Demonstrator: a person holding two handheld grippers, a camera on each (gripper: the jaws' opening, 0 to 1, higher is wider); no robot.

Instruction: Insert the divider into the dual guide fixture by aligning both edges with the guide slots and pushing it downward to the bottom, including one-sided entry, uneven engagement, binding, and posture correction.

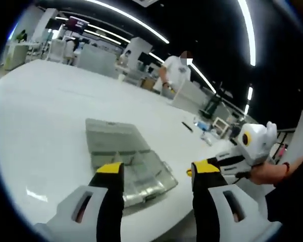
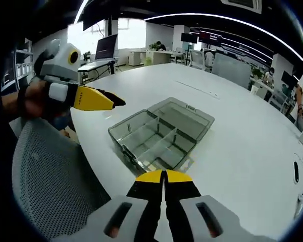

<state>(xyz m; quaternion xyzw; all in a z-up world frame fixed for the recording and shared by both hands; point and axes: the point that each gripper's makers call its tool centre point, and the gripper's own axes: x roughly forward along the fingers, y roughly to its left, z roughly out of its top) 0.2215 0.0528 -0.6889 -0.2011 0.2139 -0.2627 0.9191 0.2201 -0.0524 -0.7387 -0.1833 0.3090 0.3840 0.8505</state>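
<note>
- The clear plastic compartment box (image 2: pixel 161 133) lies open on the white table (image 2: pixel 242 146), its lid folded back flat
- Dividers (image 2: pixel 159 137) stand inside it, splitting it into sections
- Left gripper (image 1: pixel 156 174) hovers above the box's near end, jaws wide apart, holding nothing
- Right gripper (image 2: pixel 163 176) has its jaws pressed together, empty, just short of the box

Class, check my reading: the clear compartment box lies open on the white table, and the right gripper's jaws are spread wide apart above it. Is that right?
Not quite. The right gripper view shows the right gripper with its jaws closed together, yellow tips touching, not spread wide. The rest stands: the clear compartment box lies open on the white table.
</note>
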